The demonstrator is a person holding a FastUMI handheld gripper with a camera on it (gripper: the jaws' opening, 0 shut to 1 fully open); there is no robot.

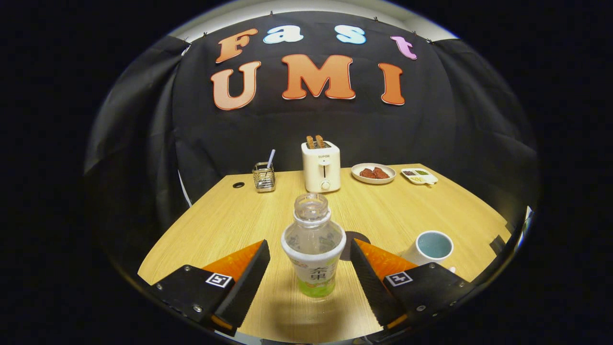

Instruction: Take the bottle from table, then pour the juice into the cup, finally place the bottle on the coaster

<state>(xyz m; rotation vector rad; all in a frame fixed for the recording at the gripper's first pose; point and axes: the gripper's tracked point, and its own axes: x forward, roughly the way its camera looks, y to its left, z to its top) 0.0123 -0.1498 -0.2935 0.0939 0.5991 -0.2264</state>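
We see our gripper (310, 268) with its fingers (249, 282) spread wide apart, released and gripping nothing. Between them stands the juice bottle (313, 244), upright on the wooden desk (230, 220). There is a clear gap on each side, so neither finger touches it. The bottle is clear plastic with no cap on its open neck, a white label wrapped round its lower body, and a little green juice showing at the very bottom.

Just behind the bottle, and partly hidden by it, we make out a dark round coaster (358, 238) lying flat on the desk. Beyond the right finger, close to it, sits a white cup (432, 247) with a pale blue inside; we cannot tell whether anything is in it.

Further back, along the far side of the desk, we see a cream toaster (321, 166) with two slices of toast (315, 141) standing up out of its slots. To its left is a small wire holder (264, 177) with a striped straw (271, 158) leaning in it, and left of that a dark cable hole (238, 185) in the desk top. To the right of the toaster lies a plate of reddish-brown food (373, 173), and beside that a small white divided dish (419, 176) with bits of food in its compartments.
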